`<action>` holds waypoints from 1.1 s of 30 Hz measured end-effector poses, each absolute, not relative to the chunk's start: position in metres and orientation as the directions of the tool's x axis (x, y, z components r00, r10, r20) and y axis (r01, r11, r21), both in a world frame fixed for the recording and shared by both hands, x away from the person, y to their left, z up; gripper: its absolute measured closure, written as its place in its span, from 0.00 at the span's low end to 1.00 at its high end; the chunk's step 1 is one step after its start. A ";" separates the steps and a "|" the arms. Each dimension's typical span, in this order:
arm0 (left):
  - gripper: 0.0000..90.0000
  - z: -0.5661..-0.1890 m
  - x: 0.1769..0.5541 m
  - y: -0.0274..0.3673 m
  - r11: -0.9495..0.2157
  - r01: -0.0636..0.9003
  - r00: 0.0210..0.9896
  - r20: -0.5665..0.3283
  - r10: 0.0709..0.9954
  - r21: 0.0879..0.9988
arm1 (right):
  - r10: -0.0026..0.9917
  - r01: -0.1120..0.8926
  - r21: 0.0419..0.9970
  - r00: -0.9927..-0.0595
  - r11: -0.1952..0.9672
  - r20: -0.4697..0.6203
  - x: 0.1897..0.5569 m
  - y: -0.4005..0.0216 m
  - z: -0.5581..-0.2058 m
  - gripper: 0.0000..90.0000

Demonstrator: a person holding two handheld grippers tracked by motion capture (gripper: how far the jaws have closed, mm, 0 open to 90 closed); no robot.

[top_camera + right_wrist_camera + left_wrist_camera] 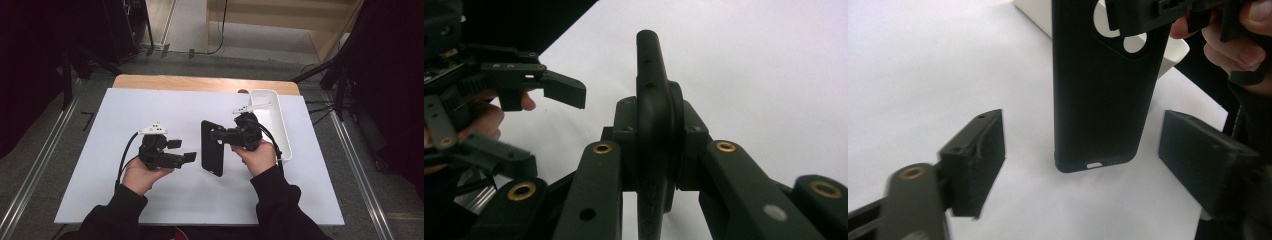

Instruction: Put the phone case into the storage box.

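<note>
A black phone case stands on edge above the white table, with my right gripper shut on its upper part near the camera cutout. In the right gripper view the case is seen edge-on, pinched between both pads. My left gripper is open just left of the case and points toward it. In the left gripper view the case's back hangs beyond the two spread jaws with its lower end free, and neither pad touches it.
A white oblong tray lies at the table's right side, just behind the right hand. A wooden strip runs along the far edge of the table. Dark stands and a floor rail flank the table.
</note>
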State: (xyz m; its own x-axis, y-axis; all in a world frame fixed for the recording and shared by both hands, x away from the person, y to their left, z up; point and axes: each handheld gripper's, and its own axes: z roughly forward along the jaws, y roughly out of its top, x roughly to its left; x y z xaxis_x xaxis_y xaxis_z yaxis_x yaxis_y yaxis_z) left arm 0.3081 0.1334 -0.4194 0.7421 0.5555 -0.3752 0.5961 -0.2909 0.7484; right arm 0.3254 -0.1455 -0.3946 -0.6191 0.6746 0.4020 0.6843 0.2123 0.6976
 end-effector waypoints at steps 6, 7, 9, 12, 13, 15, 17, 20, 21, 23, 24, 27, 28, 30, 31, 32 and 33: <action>0.28 -0.417 0.315 0.137 -0.314 0.615 0.743 -0.397 0.539 0.724 | 0.657 0.666 0.710 -0.644 0.229 0.392 0.324 -0.149 -0.393 0.83; 0.31 -0.417 0.315 0.137 -0.312 0.616 0.743 -0.401 0.536 0.723 | 0.652 0.662 0.712 -0.650 0.233 0.391 0.324 -0.149 -0.393 0.83; 0.31 -0.415 0.316 0.138 -0.330 0.614 0.749 -0.398 0.529 0.717 | 0.640 0.656 0.715 -0.661 0.241 0.391 0.324 -0.150 -0.393 0.83; 0.31 -0.412 0.317 0.137 -0.340 0.595 0.767 -0.388 0.512 0.728 | 0.614 0.645 0.719 -0.684 0.258 0.394 0.324 -0.152 -0.392 0.83; 0.30 -0.412 0.317 0.137 -0.347 0.587 0.773 -0.379 0.509 0.731 | 0.601 0.640 0.721 -0.695 0.266 0.395 0.324 -0.153 -0.392 0.83; 0.30 -0.410 0.317 0.136 -0.362 0.574 0.783 -0.363 0.505 0.735 | 0.583 0.623 0.729 -0.715 0.283 0.385 0.324 -0.153 -0.391 0.83; 0.31 -0.409 0.318 0.136 -0.373 0.564 0.792 -0.355 0.496 0.737 | 0.563 0.601 0.740 -0.739 0.303 0.370 0.323 -0.154 -0.391 0.83; 0.30 -0.405 0.318 0.135 -0.390 0.547 0.806 -0.342 0.483 0.741 | 0.521 0.561 0.757 -0.780 0.335 0.347 0.323 -0.155 -0.390 0.83; 0.31 -0.404 0.319 0.135 -0.392 0.543 0.811 -0.343 0.473 0.743 | 0.507 0.556 0.758 -0.788 0.341 0.350 0.323 -0.155 -0.390 0.83; 0.31 -0.401 0.319 0.134 -0.398 0.536 0.819 -0.344 0.460 0.744 | 0.476 0.548 0.759 -0.803 0.353 0.358 0.323 -0.156 -0.390 0.83; 0.31 -0.399 0.319 0.134 -0.400 0.531 0.821 -0.338 0.460 0.747 | 0.467 0.545 0.758 -0.807 0.358 0.360 0.323 -0.156 -0.390 0.83; 0.34 -0.395 0.320 0.135 -0.401 0.519 0.830 -0.334 0.446 0.755 | 0.444 0.537 0.758 -0.819 0.371 0.362 0.323 -0.155 -0.390 0.83; 0.34 -0.394 0.320 0.135 -0.398 0.520 0.830 -0.338 0.443 0.755 | 0.438 0.533 0.759 -0.823 0.375 0.361 0.323 -0.154 -0.390 0.83; 0.35 -0.392 0.321 0.135 -0.399 0.516 0.835 -0.342 0.431 0.758 | 0.424 0.525 0.761 -0.831 0.381 0.361 0.323 -0.153 -0.391 0.83; 0.36 -0.391 0.322 0.135 -0.400 0.515 0.837 -0.342 0.428 0.759 | 0.417 0.522 0.760 -0.835 0.389 0.360 0.323 -0.153 -0.391 0.83; 0.36 -0.391 0.322 0.134 -0.404 0.512 0.841 -0.344 0.418 0.758 | 0.410 0.516 0.760 -0.839 0.395 0.357 0.323 -0.152 -0.391 0.83; 0.36 -0.389 0.323 0.134 -0.407 0.513 0.841 -0.349 0.413 0.755 | 0.399 0.513 0.761 -0.843 0.397 0.360 0.322 -0.151 -0.391 0.83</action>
State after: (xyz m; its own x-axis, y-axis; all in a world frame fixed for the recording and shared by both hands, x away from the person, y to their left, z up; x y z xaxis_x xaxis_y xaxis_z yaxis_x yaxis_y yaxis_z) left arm 0.3228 0.1339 -0.3894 0.8413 0.4129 -0.3488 0.5131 -0.4074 0.7555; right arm 0.3224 -0.1512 -0.3908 -0.8431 0.3990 0.3604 0.5132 0.3972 0.7608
